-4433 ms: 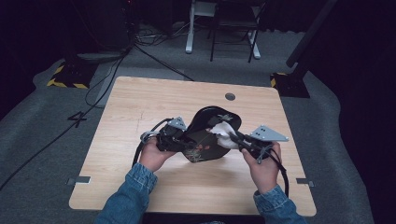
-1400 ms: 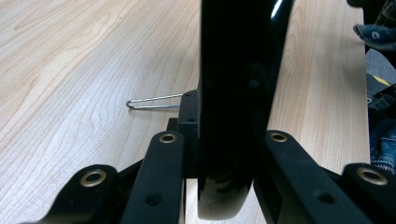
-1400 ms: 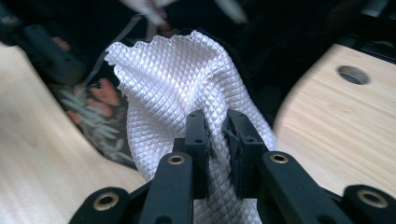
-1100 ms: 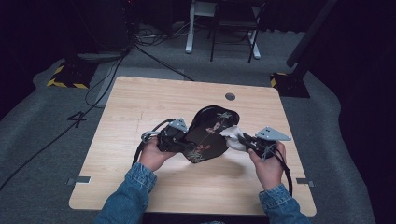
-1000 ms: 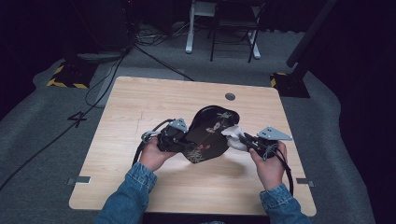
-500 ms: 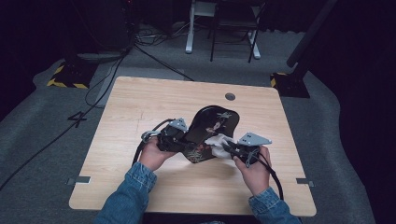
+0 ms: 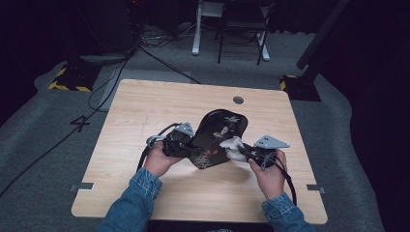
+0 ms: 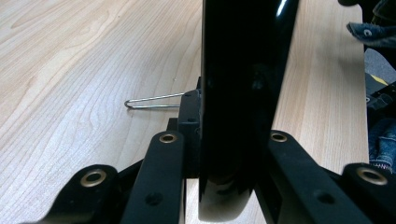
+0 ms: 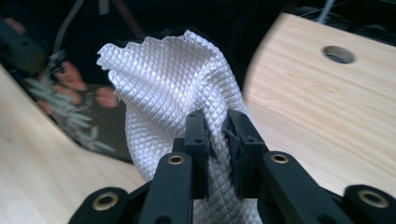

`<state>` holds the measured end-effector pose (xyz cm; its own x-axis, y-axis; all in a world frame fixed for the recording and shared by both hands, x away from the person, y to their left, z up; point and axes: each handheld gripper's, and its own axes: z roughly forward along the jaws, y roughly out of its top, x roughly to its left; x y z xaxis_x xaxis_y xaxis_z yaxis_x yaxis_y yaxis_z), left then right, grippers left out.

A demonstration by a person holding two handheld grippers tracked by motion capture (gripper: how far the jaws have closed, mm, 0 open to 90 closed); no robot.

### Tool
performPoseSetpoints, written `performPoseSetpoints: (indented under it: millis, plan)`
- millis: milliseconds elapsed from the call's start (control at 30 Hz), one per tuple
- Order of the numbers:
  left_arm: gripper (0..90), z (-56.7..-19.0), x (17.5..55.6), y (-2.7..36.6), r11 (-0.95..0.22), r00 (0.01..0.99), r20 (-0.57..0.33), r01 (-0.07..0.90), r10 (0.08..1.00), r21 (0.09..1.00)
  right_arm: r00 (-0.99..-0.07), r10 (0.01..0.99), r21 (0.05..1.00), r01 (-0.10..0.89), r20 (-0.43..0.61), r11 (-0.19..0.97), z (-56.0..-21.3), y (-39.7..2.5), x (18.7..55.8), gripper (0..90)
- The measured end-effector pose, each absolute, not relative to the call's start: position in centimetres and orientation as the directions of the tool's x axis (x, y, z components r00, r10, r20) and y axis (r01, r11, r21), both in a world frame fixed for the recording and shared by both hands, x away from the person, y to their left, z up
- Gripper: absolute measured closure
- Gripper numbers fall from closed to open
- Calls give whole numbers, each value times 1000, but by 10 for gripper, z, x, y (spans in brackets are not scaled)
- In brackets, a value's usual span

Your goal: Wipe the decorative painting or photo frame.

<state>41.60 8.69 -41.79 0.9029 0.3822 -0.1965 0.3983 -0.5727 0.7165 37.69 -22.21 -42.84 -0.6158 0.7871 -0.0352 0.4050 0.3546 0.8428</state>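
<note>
A glossy black tray (image 7: 218, 135) with a painted flower pattern lies mid-table, tilted up at its near left edge. My left gripper (image 7: 189, 147) is shut on that edge; in the left gripper view the tray's rim (image 8: 238, 93) stands edge-on between the jaws. My right gripper (image 7: 241, 149) is shut on a white waffle-textured cloth (image 7: 232, 146), which rests on the tray's near right part. In the right gripper view the cloth (image 9: 173, 88) bunches up above the jaws, with the tray's flowers (image 9: 70, 88) behind it.
The wooden table (image 7: 145, 111) has a round cable hole (image 7: 238, 100) at the back right. A thin wire loop (image 8: 152, 101) lies on the wood beside the tray. Cables, a chair and stand bases crowd the floor beyond the far edge.
My right gripper with the cloth slid leftward and nearer across the tray, then back rightward over the last half second. The left gripper and the tray have stayed put.
</note>
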Motion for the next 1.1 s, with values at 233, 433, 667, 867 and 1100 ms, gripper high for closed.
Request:
performPoseSetpoints:
  millis: [233,433,667,867,1100]
  plan:
    - [781,-418,416,86,-577,904,-199,399,379,713,-601,798,846,410,-30,340,-428,-228,377,796]
    - [781,-418,416,86,-578,905,-199,396,375,713,-671,741,817,405,-39,410,-442,-199,370,795]
    - [781,-417,416,88,-574,904,-203,400,377,715,-691,721,796,409,-48,445,-452,-190,368,796]
    - [782,-417,416,88,-575,904,-202,400,378,714,-655,755,807,421,-47,415,-448,-206,372,796]
    - [793,-417,417,89,-569,902,-217,408,374,714,-596,803,830,435,-25,349,-442,-230,378,796]
